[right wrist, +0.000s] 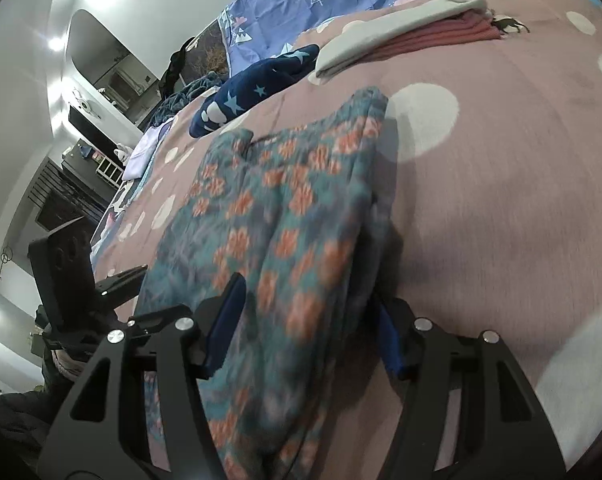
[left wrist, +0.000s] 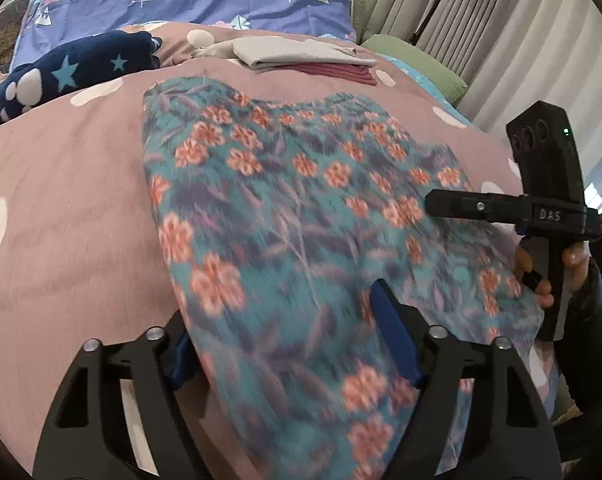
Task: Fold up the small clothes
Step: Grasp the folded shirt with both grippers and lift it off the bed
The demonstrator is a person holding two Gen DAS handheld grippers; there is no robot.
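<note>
I see the floral garment point(left wrist: 301, 216), teal with orange blossoms, lying blurred on the pink dotted bedspread point(left wrist: 61, 208), stretching from six toward twelve o'clock. My left gripper point(left wrist: 297, 344) and right gripper point(right wrist: 305, 320) both straddle its near edge, jaws partly open; I cannot tell whether either pinches the cloth.

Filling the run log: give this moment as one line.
floral cloth: on bed | left tool: open, astride cloth | right tool: open, astride cloth

Bare pink duvet point(left wrist: 61, 200) left of floral garment point(left wrist: 301, 220); folded stack point(left wrist: 301, 56) well beyond.
</note>
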